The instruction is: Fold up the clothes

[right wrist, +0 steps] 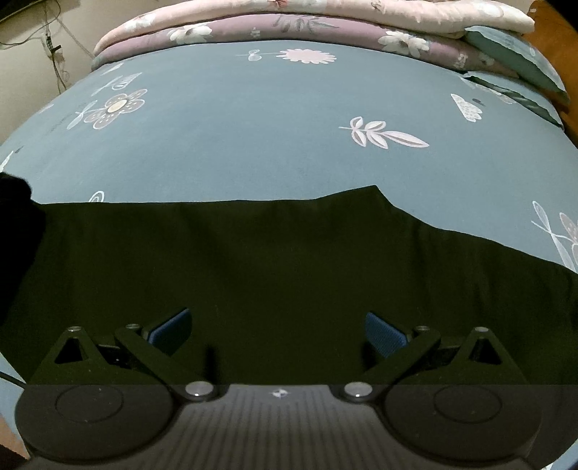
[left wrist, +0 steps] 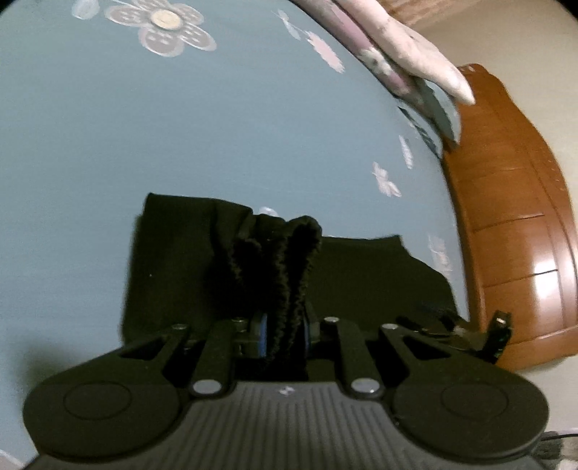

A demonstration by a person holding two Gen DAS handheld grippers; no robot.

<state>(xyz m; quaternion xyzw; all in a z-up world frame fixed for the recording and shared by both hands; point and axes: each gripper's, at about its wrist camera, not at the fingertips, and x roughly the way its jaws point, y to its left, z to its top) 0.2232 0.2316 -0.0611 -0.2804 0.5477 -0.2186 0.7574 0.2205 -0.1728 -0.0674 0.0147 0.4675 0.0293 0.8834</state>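
Pinching a bunched, fuzzy-edged part of the black garment [left wrist: 281,260], the left gripper [left wrist: 285,336] is holding it raised while the rest is lying flat on the blue floral bedsheet [right wrist: 253,126]; the right gripper [right wrist: 278,329] is hovering wide apart above it. Keeping the lifted edge taut and aligned seems wise. No readable writing is showing

A black garment [right wrist: 253,260] lies on a blue-grey bedsheet [right wrist: 253,119] printed with white and pale pink flowers and leaves. Folded quilts [right wrist: 289,25] are pale pink and mauve with white floral prints. The bed frame [left wrist: 513,217] is glossy orange-brown wood. The right gripper's pads [right wrist: 383,334] are blue.
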